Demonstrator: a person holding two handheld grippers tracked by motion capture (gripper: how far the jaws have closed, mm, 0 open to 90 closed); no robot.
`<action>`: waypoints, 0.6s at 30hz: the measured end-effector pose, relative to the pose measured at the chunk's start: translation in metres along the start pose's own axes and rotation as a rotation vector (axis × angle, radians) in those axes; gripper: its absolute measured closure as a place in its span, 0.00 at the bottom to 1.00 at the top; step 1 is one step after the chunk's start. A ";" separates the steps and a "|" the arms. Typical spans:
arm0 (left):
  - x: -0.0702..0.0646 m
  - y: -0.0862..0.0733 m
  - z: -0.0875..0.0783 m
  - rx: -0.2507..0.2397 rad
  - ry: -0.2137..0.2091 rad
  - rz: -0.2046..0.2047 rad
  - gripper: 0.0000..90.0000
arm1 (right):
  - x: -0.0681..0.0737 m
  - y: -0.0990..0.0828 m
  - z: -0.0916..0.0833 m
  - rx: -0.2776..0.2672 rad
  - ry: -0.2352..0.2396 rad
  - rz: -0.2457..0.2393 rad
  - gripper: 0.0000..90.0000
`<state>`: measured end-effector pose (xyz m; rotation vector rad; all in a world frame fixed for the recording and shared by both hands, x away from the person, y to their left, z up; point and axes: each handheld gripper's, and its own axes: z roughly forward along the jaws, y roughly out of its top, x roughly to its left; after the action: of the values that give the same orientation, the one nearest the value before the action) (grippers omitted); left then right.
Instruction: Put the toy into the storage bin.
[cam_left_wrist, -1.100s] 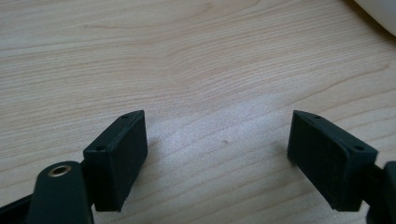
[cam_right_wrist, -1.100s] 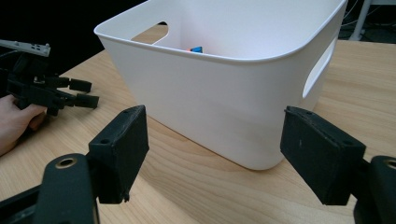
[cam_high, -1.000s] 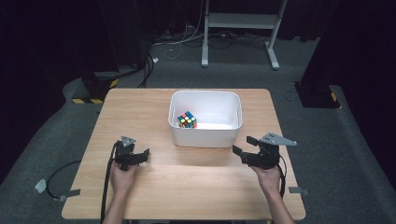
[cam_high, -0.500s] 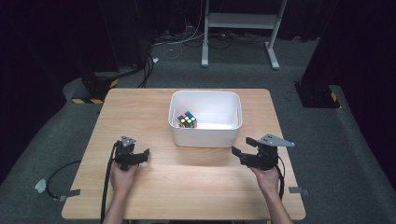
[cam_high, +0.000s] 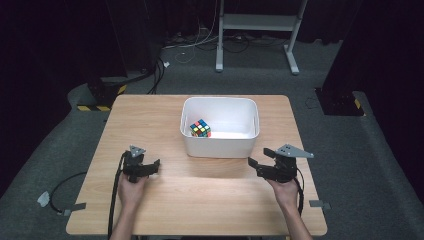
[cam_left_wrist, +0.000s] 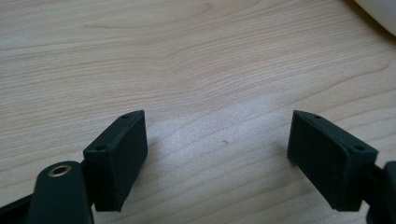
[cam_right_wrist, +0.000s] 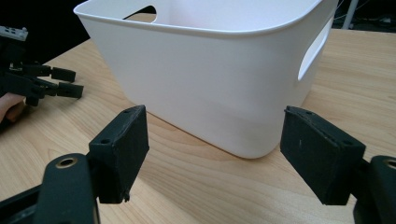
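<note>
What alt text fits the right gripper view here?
A white plastic tub with cut-out handles stands on a light wooden table, just beyond the right tongs, whose two black jaws stand open, gripping nothing. The left tongs, held in a hand, sit at the far left.

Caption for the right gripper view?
Open right gripper faces the white bin on the wooden table.
</note>
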<state>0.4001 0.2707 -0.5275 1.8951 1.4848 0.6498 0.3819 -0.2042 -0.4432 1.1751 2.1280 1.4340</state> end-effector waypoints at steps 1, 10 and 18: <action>0.000 0.000 0.000 0.000 0.000 0.000 0.22 | 0.000 0.000 0.000 0.002 0.000 0.000 0.26; 0.000 0.000 0.000 0.000 0.000 0.000 0.22 | -0.001 -0.001 0.001 0.018 -0.010 -0.005 0.26; 0.000 0.000 0.000 0.000 0.000 0.000 0.22 | -0.002 -0.003 0.005 0.031 -0.024 -0.008 0.26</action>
<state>0.4001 0.2707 -0.5275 1.8948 1.4849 0.6498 0.3850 -0.2036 -0.4489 1.1871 2.1435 1.3814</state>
